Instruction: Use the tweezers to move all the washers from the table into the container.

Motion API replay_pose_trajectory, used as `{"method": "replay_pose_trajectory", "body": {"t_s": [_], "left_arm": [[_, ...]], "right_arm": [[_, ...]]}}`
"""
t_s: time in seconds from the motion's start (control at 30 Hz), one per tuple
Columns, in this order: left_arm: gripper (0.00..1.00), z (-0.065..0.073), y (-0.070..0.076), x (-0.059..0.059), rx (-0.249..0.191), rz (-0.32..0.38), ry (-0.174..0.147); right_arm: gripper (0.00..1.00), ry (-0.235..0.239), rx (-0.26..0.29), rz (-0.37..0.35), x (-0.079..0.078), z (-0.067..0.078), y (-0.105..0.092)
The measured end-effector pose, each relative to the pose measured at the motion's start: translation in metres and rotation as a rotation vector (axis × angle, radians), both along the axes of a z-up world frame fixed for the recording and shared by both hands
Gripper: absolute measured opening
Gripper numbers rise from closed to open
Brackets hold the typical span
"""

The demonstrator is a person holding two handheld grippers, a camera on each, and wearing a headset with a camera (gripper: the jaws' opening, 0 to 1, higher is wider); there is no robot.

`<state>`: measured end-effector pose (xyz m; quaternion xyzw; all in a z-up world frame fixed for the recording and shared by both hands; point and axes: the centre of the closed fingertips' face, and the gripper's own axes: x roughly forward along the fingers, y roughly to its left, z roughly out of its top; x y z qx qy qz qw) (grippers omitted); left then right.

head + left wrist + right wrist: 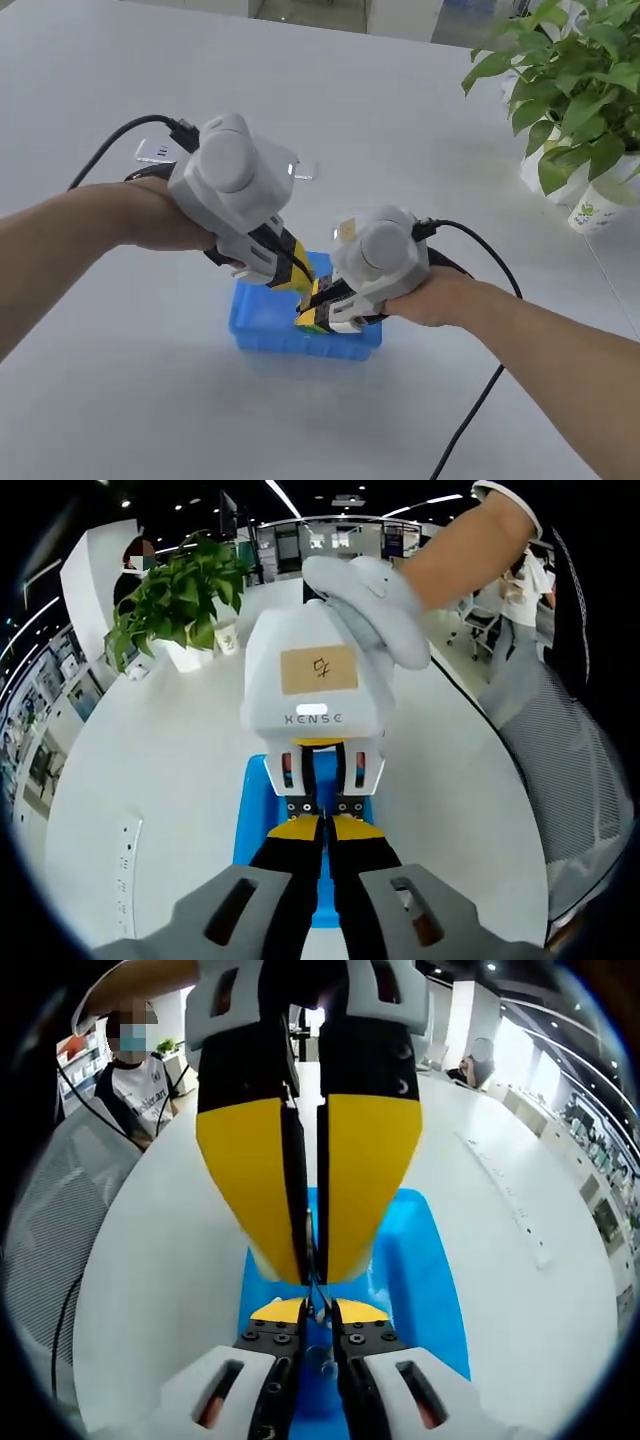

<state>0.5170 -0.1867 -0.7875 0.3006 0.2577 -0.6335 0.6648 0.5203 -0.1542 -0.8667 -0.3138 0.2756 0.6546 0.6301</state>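
Left hand-held gripper [290, 275] comes in from the upper left of the head view, angled down toward the middle. Its yellow jaws are pressed nearly together, and in the right gripper view a thin sliver runs down the slit between them. That's most likely the tweezers [315, 1295], though it's too fine to be sure. Right under the tips, in the lower middle of the head view, sits the blue container [245, 315] on the pale desk [400, 100].

Coming from the lower right, the right hand-held gripper [312, 315] points back at the left one, so the two sets of tips meet nose to nose over the container. Its jaws are squeezed close too, sitting right at the sliver's lower end, but you can't tell if they actually grip it. A leafy plant [570, 80] fills the upper right corner.

The washers are too small to pick out at this size, so no call on how many are in.

Best guess is this is the drop-off step, with the tweezers parked over the container. The next move would need a gentle release with the tips kept inside the blue walls, so anything let go lands in the container rather than skittering across the desk.
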Motion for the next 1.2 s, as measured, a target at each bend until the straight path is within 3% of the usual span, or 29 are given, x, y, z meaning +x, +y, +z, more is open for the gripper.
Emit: {"method": "replay_pose_trajectory", "body": {"t_s": [0.3, 0.67, 0.97, 1.2], "left_arm": [[0.05, 0.005, 0.0, -0.002, -0.002, -0.003, -0.001], [0.05, 0.025, 0.004, -0.006, -0.014, 0.003, -0.011], [0.05, 0.047, 0.005, -0.016, -0.035, 0.005, -0.013], [0.05, 0.055, 0.004, -0.025, -0.033, -0.008, -0.014]], "right_arm": [[0.12, -0.009, 0.005, 0.001, -0.001, 0.005, -0.001], [0.11, -0.039, 0.032, -0.002, -0.002, 0.026, 0.002], [0.12, -0.052, 0.059, -0.002, -0.012, 0.049, 0.002], [0.12, -0.069, 0.064, 0.001, -0.022, 0.058, 0.001]]}}
